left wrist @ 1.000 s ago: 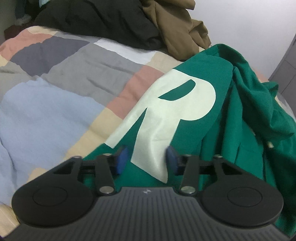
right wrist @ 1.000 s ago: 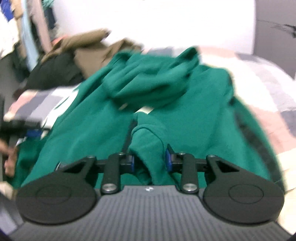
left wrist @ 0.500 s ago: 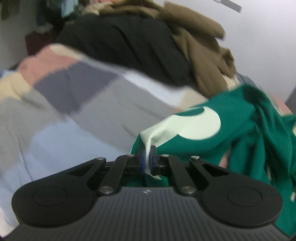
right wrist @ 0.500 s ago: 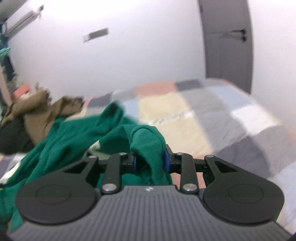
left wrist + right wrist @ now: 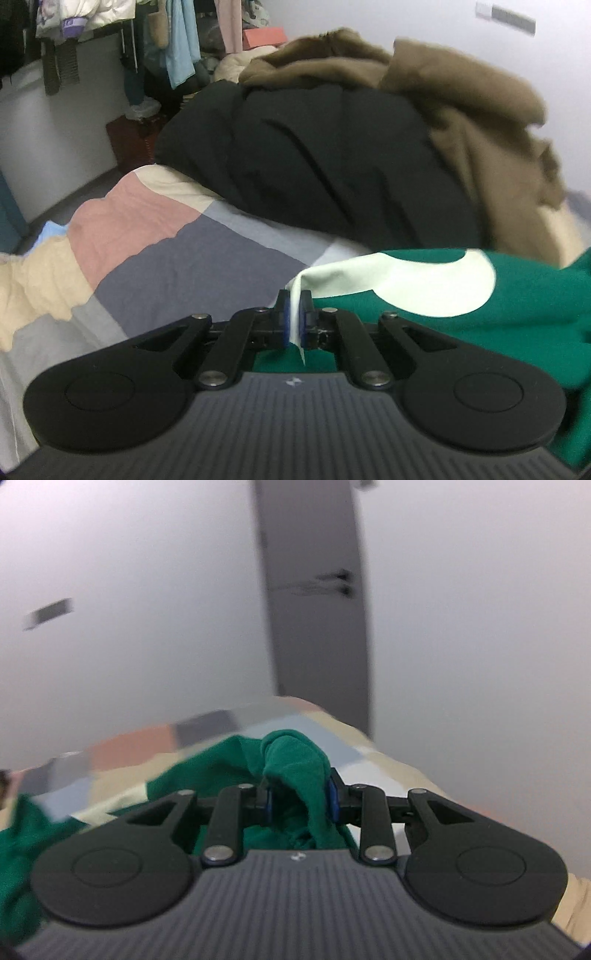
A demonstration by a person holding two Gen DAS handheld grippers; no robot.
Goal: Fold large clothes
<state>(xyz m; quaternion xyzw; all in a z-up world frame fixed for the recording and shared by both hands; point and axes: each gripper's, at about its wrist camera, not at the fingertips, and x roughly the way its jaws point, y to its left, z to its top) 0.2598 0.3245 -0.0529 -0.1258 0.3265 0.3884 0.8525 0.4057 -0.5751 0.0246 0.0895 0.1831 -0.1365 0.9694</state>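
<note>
A patchwork quilt point(image 5: 155, 236) covers the bed, with a black coat point(image 5: 332, 162) and a brown coat point(image 5: 461, 110) heaped at its far side. The green sweatshirt point(image 5: 480, 332) lies to the right of the left gripper point(image 5: 294, 319), spreading across the quilt. That gripper's jaws are closed on a thin pale edge of the sweatshirt's printed letter point(image 5: 406, 284), pinched flat between the blue pads. The right gripper point(image 5: 300, 800) clamps a thick bunched fold of the same green sweatshirt point(image 5: 295, 768), which rises above its jaws, a grey door point(image 5: 314, 590) beyond.
</note>
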